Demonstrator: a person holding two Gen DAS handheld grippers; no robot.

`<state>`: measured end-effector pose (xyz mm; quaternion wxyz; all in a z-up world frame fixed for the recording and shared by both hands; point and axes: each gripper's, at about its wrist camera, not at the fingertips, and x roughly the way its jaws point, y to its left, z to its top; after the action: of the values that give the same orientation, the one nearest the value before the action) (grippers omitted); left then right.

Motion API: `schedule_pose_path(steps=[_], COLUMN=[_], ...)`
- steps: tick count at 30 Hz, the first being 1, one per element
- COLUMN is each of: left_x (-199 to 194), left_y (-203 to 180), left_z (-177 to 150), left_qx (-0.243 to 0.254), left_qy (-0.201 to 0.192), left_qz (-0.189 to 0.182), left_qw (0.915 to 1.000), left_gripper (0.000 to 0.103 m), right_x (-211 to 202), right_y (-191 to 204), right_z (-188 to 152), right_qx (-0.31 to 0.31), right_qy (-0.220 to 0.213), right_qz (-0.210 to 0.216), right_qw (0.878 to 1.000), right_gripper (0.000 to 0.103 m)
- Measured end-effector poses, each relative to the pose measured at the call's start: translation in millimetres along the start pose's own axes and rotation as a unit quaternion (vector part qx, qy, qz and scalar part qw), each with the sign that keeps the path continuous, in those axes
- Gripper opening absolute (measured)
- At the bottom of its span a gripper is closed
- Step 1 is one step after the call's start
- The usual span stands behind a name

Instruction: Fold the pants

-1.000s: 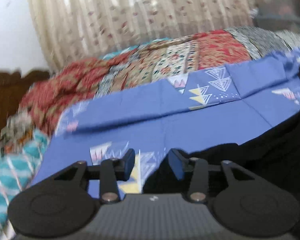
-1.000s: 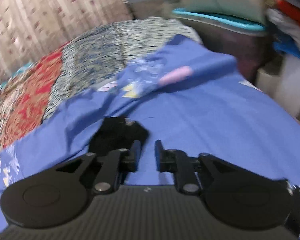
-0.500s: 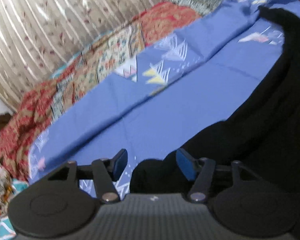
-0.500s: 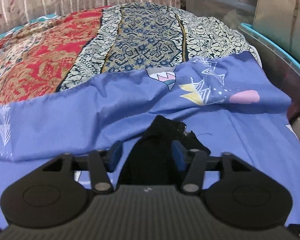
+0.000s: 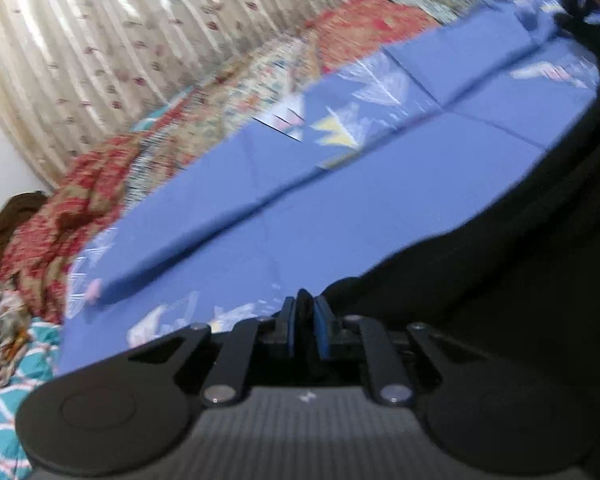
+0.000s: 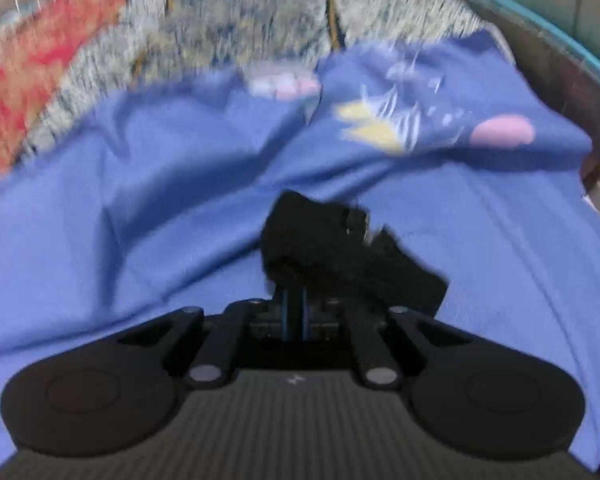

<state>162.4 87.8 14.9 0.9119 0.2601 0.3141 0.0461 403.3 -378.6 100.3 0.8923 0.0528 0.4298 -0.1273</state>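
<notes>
left gripper (image 5: 305, 306) clamped on an edge of the black pants (image 5: 520, 240), right gripper (image 6: 294, 294) pinched shut on another bunched black corner (image 6: 340, 248), garment draped over blue patterned sheet (image 6: 140, 200), patchwork quilt (image 5: 100, 184) behind, both views blurred

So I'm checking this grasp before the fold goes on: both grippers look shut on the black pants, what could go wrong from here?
The right gripper pinches only a small end of the black pants, so the cloth may slip out when pulled. The left gripper bites at the fabric's very edge, beside the blue sheet, and could catch the sheet too. Both views are motion-blurred, so a fast pull might drag the fold crooked.
</notes>
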Motion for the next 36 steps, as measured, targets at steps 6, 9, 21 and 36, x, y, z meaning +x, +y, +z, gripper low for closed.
schedule_pose_path(steps=[6, 9, 21, 36], left_x=[-50.6, -81.3, -207.4, -265.6], left_y=[29.0, 35.1, 7.4, -36.4], left_z=[10.5, 10.9, -52.3, -144.7], left_qx=[-0.087, -0.113, -0.114, -0.113], left_qy=[-0.042, -0.064, -0.094, 0.000], left_qz=[0.063, 0.079, 0.044, -0.077], left_qw=[0.9934, 0.9884, 0.9880, 0.9906], left_gripper=[0.010, 0.010, 0.006, 0.012], right_x=[-82.9, -131.0, -244.5, -235.5], right_y=[-72.3, -110.8, -230.9, -293.1], right_z=[13.5, 4.1, -146.9, -292.1], right_qx=[0.131, 0.180, 0.235, 0.418], right_qy=[-0.071, -0.101, -0.124, -0.092], right_qz=[0.083, 0.115, 0.143, 0.066], right_qw=[0.985, 0.972, 0.953, 0.902], right_gripper=[0.008, 0.008, 0.008, 0.045])
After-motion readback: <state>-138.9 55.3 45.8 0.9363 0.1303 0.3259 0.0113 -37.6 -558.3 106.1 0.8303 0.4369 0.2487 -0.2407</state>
